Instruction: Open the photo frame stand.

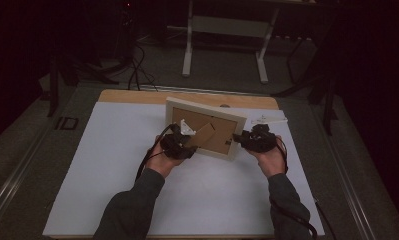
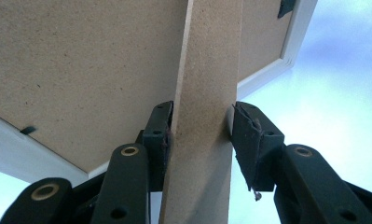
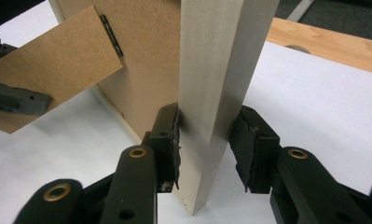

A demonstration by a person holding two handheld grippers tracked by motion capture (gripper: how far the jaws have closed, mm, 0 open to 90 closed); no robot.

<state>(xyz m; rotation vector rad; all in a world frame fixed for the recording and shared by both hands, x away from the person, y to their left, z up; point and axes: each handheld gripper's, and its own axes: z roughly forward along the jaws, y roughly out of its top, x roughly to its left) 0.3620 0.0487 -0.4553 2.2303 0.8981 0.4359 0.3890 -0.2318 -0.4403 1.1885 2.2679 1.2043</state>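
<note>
A white picture frame (image 1: 207,107) stands tilted on edge over the white mat, its brown backing (image 1: 224,129) facing me. My left gripper (image 1: 189,145) is at its hinged brown stand (image 1: 205,134). In the left gripper view the jaws (image 2: 201,126) are shut on that stand (image 2: 207,70), both pads against its edges, with the backing (image 2: 81,70) behind. My right gripper (image 1: 242,140) grips the frame's right side. In the right gripper view its jaws (image 3: 207,135) press on the white frame bar (image 3: 216,56); the stand (image 3: 48,70) sticks out at left.
A white mat (image 1: 137,190) covers most of the wooden table (image 1: 137,96). A small white piece (image 1: 269,120) lies at the back right of the mat. Beyond the table, white desk legs (image 1: 227,30) stand on a dark floor with cables.
</note>
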